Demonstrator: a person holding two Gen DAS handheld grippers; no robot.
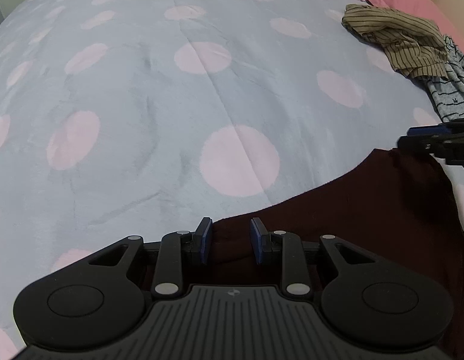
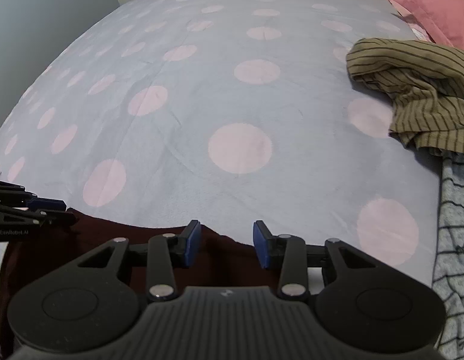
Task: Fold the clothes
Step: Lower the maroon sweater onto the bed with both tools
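A dark maroon garment (image 1: 367,210) lies flat on the dotted bed cover (image 1: 142,90), with its far edge running across the lower part of both views. My left gripper (image 1: 231,234) hovers over that edge near one corner, its blue pads apart and pressing on nothing. The right gripper (image 2: 226,240) stands open above the same edge of the maroon garment (image 2: 82,240), cloth showing below the gap. Each gripper appears at the side of the other's view: the right gripper (image 1: 418,138) at the far right, the left gripper (image 2: 67,210) at the far left.
An olive striped garment (image 2: 418,90) lies crumpled at the right, partly over a grey striped garment (image 2: 454,225). A pink pillow (image 2: 442,12) sits at the far right corner. The light blue bed cover (image 2: 202,90) with pink dots stretches ahead; a wall borders its left.
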